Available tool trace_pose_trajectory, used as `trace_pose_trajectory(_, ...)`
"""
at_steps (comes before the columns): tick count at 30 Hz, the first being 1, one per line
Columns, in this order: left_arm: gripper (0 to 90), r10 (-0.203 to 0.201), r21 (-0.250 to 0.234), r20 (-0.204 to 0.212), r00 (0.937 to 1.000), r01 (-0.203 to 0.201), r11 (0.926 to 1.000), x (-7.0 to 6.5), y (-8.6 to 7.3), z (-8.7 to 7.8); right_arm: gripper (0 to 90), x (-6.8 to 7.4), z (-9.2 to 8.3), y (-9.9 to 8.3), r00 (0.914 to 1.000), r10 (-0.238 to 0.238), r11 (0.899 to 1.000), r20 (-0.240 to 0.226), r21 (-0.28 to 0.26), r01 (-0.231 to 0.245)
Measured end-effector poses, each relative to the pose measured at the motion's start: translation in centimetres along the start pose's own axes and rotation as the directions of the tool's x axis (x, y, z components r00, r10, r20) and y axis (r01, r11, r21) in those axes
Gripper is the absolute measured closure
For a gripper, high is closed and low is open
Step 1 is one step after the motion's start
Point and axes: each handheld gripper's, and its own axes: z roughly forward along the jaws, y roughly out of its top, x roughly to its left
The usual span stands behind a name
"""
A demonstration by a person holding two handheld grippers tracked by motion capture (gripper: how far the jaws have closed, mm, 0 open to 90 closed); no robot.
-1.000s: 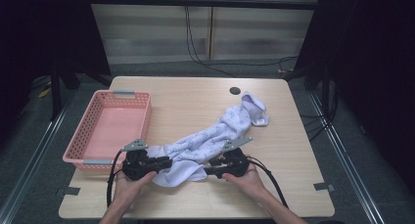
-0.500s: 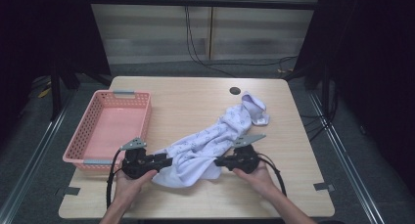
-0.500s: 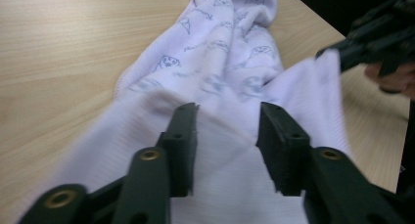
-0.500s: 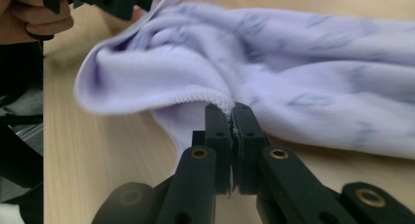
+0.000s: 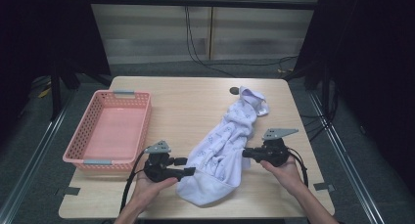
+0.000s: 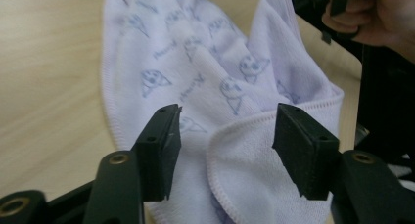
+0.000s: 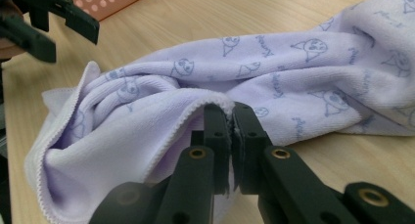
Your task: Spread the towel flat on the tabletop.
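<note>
the right claw [image 7: 230, 131] is pinched shut on the hemmed edge of the lilac towel [image 5: 222, 145], probably to lift that side for spreading or folding. the left claw [image 6: 225, 145] gapes wide over the near folded edge, holding nothing, seemingly lined up for a second grip. the towel lies bunched across the pale wooden table [image 5: 191, 101], right of the empty pink basket [image 5: 78, 145]. dark curtains flank the room.

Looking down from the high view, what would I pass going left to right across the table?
Pink basket → left gripper → lilac towel → right gripper.
</note>
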Motion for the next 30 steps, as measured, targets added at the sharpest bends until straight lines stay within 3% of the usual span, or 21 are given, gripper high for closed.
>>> trace_pose_trajectory(2,40.4,0.011,0.043,-0.013,0.9998,-0.011,0.999,-0.2,-0.4,0.6,83.6,0.0,0.4,-0.2,0.9999,0.013,1.0,-0.007,-0.004,-0.013)
trace_pose_trajectory(3,44.0,0.018,0.064,-0.014,0.9997,-0.017,0.9978,-0.2,-0.5,0.8,82.6,0.0,0.7,-0.3,0.9998,0.018,1.0,-0.007,-0.002,-0.018)
trace_pose_trajectory(4,50.7,0.02,0.085,-0.016,0.9997,-0.019,0.9962,-0.4,-0.7,1.0,81.9,0.0,0.8,-0.4,0.9998,0.016,1.0,-0.01,0.005,-0.016)
trace_pose_trajectory(7,83.2,0.065,0.095,-0.008,0.9979,-0.064,0.9934,-0.7,-1.1,1.2,78.4,-0.1,1.6,-0.8,0.9998,0.018,0.999,-0.013,0.031,-0.018)
trace_pose_trajectory(8,84.8,0.07,0.091,-0.029,0.9971,-0.067,0.9935,-0.7,-1.0,1.2,76.0,-0.1,1.8,-1.0,0.9998,0.016,0.999,-0.008,0.041,-0.015)
trace_pose_trajectory(10,85.8,0.055,0.069,-0.007,0.9985,-0.054,0.9961,-0.5,-0.9,0.9,71.4,-0.2,2.1,-1.4,0.9998,0.02,0.998,-0.001,0.058,-0.02)
trace_pose_trajectory(16,86.2,0.0,-0.042,-0.027,0.9996,-0.001,0.9991,0.2,-0.9,-1.6,53.4,-0.7,1.8,-2.8,0.9981,0.039,0.996,0.048,0.078,-0.042)
trace_pose_trajectory(18,86.2,-0.029,-0.071,-0.035,0.999,0.027,0.9971,0.7,-1.1,-2.4,51.5,-0.7,1.5,-3.4,0.9962,0.053,0.995,0.068,0.079,-0.059)
trace_pose_trajectory(23,86.1,-0.073,-0.117,-0.077,0.9944,0.064,0.9911,1.7,-1.5,-4.0,50.4,0.1,1.4,-4.1,0.9964,0.026,0.995,0.08,0.097,-0.033)
trace_pose_trajectory(30,86.1,-0.106,-0.184,-0.102,0.9892,0.086,0.9791,2.5,-2.2,-6.7,47.4,0.2,2.4,-4.3,0.9959,-0.01,0.996,0.09,0.093,0.002)
